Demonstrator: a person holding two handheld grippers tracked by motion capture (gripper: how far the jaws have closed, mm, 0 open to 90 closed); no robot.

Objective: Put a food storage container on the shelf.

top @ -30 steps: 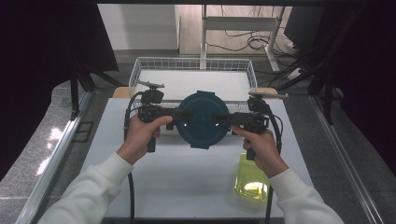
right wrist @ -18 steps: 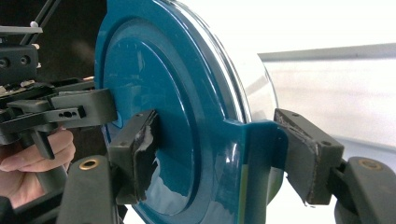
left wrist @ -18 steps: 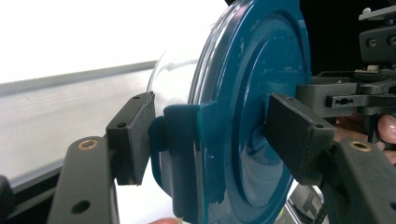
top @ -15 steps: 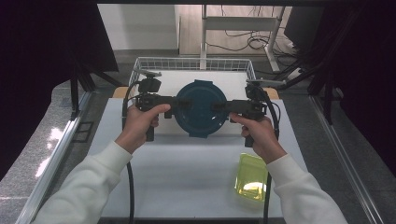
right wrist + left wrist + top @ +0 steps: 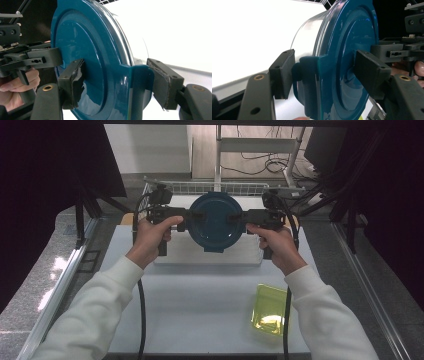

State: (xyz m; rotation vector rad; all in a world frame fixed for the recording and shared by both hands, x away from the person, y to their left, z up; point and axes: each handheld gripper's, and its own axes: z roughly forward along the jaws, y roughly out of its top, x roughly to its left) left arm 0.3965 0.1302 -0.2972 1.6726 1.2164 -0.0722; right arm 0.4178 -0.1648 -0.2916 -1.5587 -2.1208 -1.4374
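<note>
Left gripper (image 5: 192,222) first: clamped on the round teal-lidded container (image 5: 216,222) at its left latch tab. In the left gripper view (image 5: 324,72), one pad sits behind the tab and the other lies flat on the lid's (image 5: 352,50) face. Right gripper (image 5: 239,220), same story on the opposite side: closed across the right tab. In the right gripper view (image 5: 117,80), one pad presses the lid face and the other backs the tab. A two-handed pinch, then, with no slack to be seen on either side.

Container up in the air, clear of the table (image 5: 200,305), hanging over the near edge of the white-lined wire basket (image 5: 200,186). Lid turned towards the high camera, pale clear body (image 5: 308,37) behind it. Off to the near right, flat on the table and well apart from the action, a yellow-green translucent lid (image 5: 270,309), untouched.

Looks like the carry stage of stowing the container in the basket: lifted and over the rim, not yet set down.

Next up, most likely: forward a touch, then down into the basket, both hands sinking at the same rate so the container doesn't swing on its tabs. Worth levelling it before contact. Worth letting go only once the base is resting, and both sides together, otherwise a twist or a drop off one tab.
</note>
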